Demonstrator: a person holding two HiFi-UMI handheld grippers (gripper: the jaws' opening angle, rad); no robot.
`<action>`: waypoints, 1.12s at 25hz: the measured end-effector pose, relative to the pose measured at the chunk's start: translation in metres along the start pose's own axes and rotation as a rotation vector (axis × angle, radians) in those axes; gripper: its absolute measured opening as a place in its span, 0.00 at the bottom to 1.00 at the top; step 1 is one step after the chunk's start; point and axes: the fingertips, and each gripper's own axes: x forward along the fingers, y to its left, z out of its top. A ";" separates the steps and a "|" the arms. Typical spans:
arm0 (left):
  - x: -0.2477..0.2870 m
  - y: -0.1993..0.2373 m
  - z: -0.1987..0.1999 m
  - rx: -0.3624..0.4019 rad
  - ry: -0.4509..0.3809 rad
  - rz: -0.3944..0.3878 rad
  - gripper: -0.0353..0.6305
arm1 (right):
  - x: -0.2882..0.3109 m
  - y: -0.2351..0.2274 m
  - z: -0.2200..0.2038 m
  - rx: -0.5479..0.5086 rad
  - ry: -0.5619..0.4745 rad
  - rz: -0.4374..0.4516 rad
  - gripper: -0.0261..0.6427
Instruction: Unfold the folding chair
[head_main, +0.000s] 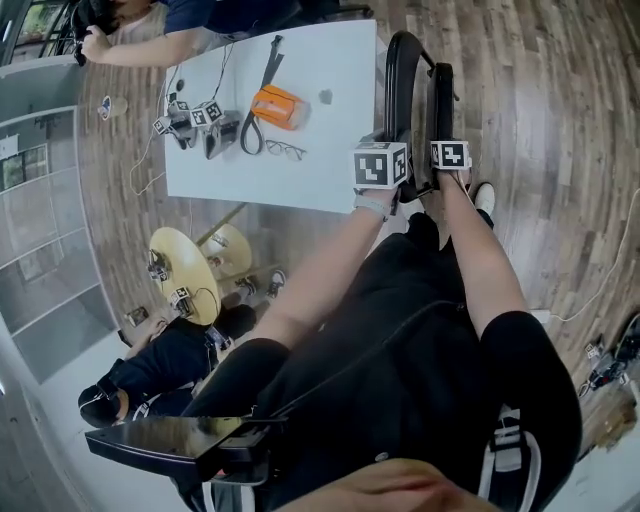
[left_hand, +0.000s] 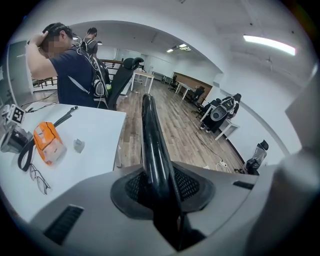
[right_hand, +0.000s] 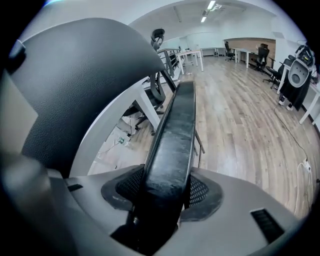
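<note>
Grip is on at both sides: your left tool (head_main: 385, 160) is closed narrowly on a slim black tube (left_hand: 152, 140) of the folding chair (head_main: 405, 80), and your right tool (head_main: 448, 155) is clamped wider on a thick black slab (right_hand: 177, 135) of it. You have the chair at the upper centre-right of the head view, just beside the right edge of the white table (head_main: 330, 160). It is folded flat, its long axis running up the frame, away from you, over the wood floor (head_main: 540, 100).
</note>
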 end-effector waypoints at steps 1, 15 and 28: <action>0.000 -0.002 0.000 0.001 -0.002 -0.004 0.18 | -0.001 -0.003 0.001 -0.003 -0.008 0.019 0.36; 0.017 -0.006 -0.010 -0.034 -0.024 -0.010 0.17 | -0.023 -0.112 -0.031 0.133 -0.019 0.251 0.36; 0.058 -0.055 -0.029 -0.029 0.012 -0.023 0.18 | -0.022 -0.249 -0.085 0.237 0.001 0.555 0.36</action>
